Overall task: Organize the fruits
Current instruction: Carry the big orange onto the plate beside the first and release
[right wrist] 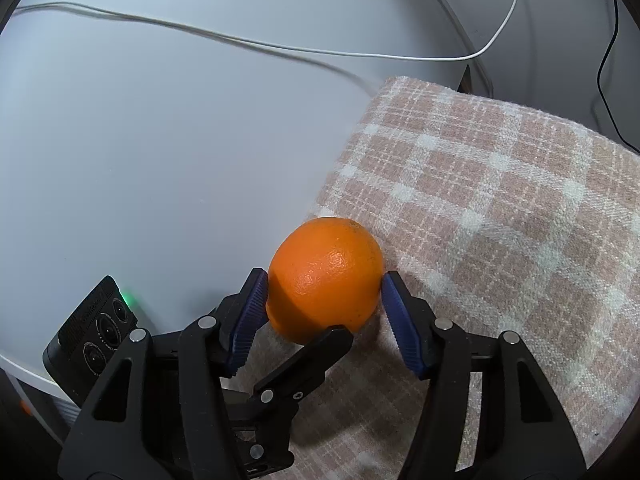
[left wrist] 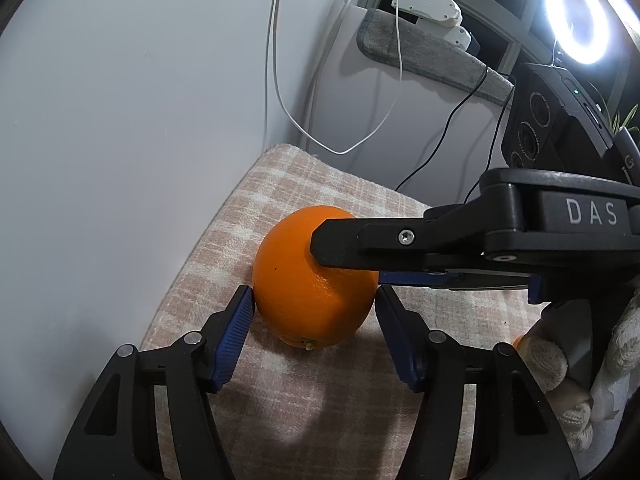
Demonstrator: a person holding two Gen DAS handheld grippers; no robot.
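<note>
Orange [left wrist: 308, 280] is the one fruit here, and it sits on the pink and white checked cloth [left wrist: 320, 400], near the cloth's left edge, where the cloth meets the white table [left wrist: 100, 120]. Its little stem end points down toward the cloth on the near side.

From the left wrist view, the left gripper [left wrist: 314, 304] has the orange between its two blue pads. Both pads touch the fruit's sides, so it is closed on the orange. The right gripper [left wrist: 344, 248] comes in from the right of the orange, and one black finger lies across the top of the fruit. A hand in a white knit glove [left wrist: 560, 364] holds it.

From the right wrist view, the right gripper [right wrist: 324, 296] also has the orange [right wrist: 326, 276] between its blue pads, and both pads press on it. One black finger of the left gripper [right wrist: 320, 348] touches the orange low down.

White cables [left wrist: 280, 80] hang behind the cloth, and a ring light [left wrist: 580, 20] glows far to the orange's right
</note>
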